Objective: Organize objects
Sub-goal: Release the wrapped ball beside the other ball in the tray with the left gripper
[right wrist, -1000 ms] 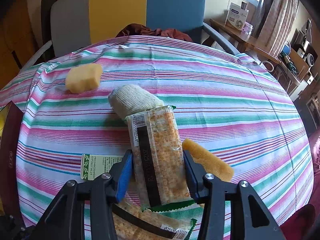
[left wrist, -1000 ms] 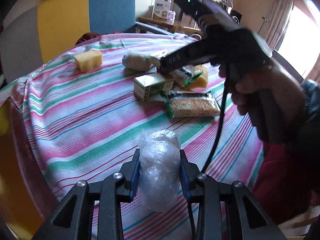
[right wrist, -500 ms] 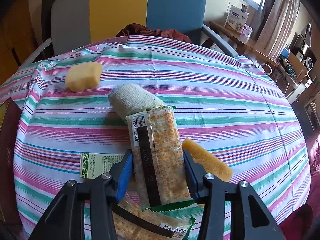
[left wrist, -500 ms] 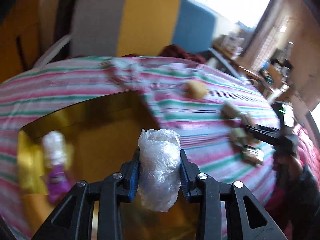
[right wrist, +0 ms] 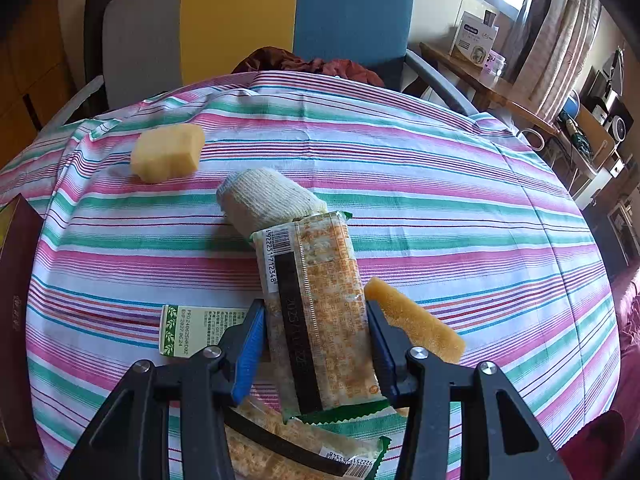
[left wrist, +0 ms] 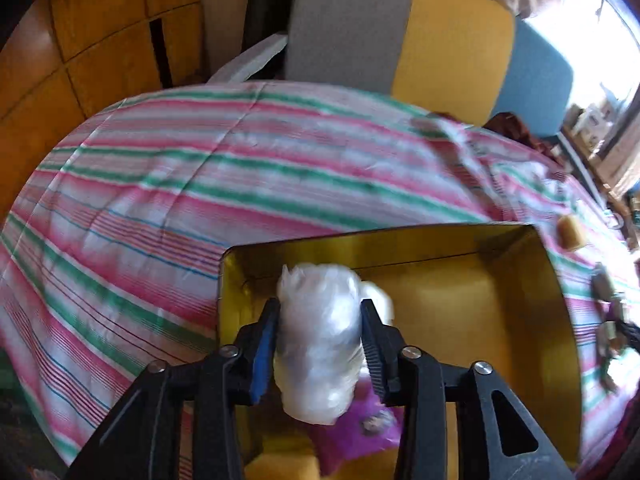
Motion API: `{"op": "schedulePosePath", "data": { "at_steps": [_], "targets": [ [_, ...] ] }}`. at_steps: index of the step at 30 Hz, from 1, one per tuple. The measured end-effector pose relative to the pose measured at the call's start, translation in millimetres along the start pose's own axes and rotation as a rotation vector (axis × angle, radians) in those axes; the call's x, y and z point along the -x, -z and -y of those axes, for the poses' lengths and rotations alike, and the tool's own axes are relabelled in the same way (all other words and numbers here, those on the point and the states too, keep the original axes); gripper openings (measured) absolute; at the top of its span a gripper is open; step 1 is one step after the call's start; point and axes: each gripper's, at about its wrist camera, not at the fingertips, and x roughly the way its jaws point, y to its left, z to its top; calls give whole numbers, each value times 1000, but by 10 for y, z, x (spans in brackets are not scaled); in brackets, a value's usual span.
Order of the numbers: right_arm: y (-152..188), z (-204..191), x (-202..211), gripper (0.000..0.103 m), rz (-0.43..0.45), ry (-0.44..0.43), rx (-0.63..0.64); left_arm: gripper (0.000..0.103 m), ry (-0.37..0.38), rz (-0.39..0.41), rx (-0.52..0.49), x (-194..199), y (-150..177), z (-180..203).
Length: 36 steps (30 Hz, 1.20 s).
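Over the gold-lined box (left wrist: pixel 532 264), our left gripper (left wrist: pixel 318 344) has the clear plastic-wrapped bundle (left wrist: pixel 320 340) between its fingers; its jaws have just been opening, and through the motion blur we cannot tell whether the pads press on the bundle or stand just off it. Below the bundle, inside the box, lie a purple packet (left wrist: pixel 360 436) and a yellow block (left wrist: pixel 280 466). The box sits on the striped tablecloth (left wrist: pixel 160 208).

Right of the box, in the right wrist view, a yellow sponge (right wrist: pixel 168 158) lies on the cloth nearest the box's dark red outer wall (right wrist: pixel 18 300). Further from the box come a green-and-white carton (right wrist: pixel 196 330) and a cream knitted roll (right wrist: pixel 268 200). Our right gripper (right wrist: pixel 316 344) is narrowed onto an orange cracker packet (right wrist: pixel 316 308), pads against its two long sides, tilted up off the cloth. A second cracker packet (right wrist: pixel 304 452) lies beneath it. Farthest from the box, a tan sponge strip (right wrist: pixel 416 324) rests just beside the right finger.
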Motion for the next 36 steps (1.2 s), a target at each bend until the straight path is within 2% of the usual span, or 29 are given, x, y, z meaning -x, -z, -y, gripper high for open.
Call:
{"op": "schedulePosePath", "data": {
  "at_steps": [2, 4, 9, 13, 16, 21, 28, 33, 36],
  "targets": [
    [-1, -1, -1, 49, 1, 0, 0, 53, -6, -1, 28, -58, 9, -50],
    [-3, -5, -1, 49, 2, 2, 2, 53, 8, 12, 45, -22, 32, -84],
    [-8, -7, -7, 49, 3, 4, 3, 53, -11, 52, 34, 146, 98, -104],
    [-5, -9, -10, 48, 5, 8, 6, 54, -84, 145, -9, 478, 270, -9],
    [-5, -23, -9, 48, 7, 15, 11, 56, -99, 225, -46, 764, 446, 106],
    [9, -37, -3, 48, 11, 22, 11, 59, -115, 311, -50, 1124, 708, 219],
    [-6, -37, 90, 48, 37, 11, -17, 62, -129, 344, -74, 1318, 978, 303],
    [-34, -94, 298, 48, 69, -49, -65, 62, -120, 326, -77, 1298, 1083, 299],
    [-25, -255, 432, 48, 74, -121, -72, 62, -113, 317, -66, 1282, 1116, 273]
  ]
}}
